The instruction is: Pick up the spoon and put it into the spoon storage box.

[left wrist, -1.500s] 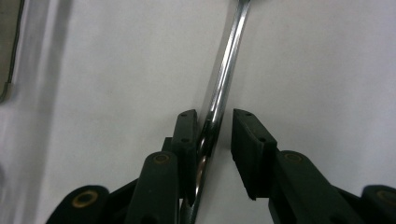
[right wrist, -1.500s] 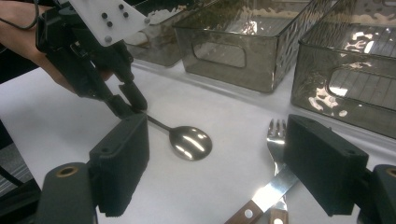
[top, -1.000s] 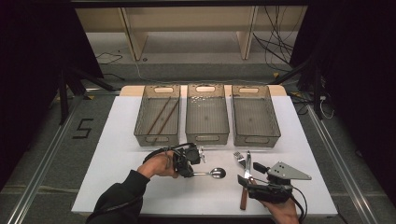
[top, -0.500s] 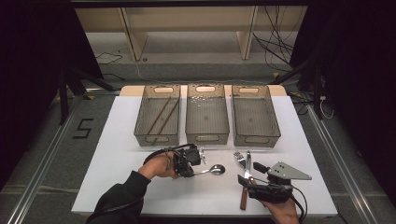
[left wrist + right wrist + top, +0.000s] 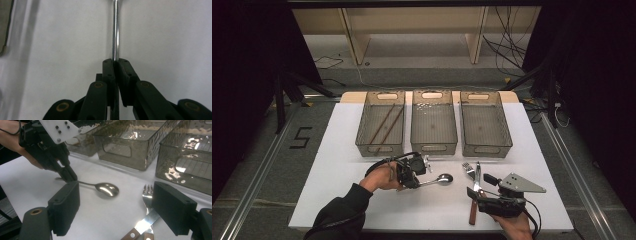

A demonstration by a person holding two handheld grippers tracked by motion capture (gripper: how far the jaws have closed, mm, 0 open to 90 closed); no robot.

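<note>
Three bins in a row at far side of table (image 5: 337, 200): left bin (image 5: 362, 139) holding chopsticks (image 5: 384, 124), middle bin (image 5: 433, 146), right bin (image 5: 507, 145). Spoon (image 5: 439, 179) on table near of middle bin, bowl to right. Fork (image 5: 469, 170) and knife (image 5: 474, 197) right of spoon, near of right bin, side by side.

spoon (image 5: 115, 30) bowl cut off by top edge in left gripper view; handle end hidden between pads. fork (image 5: 148, 195) handle hidden behind right gripper's jaw.
</note>
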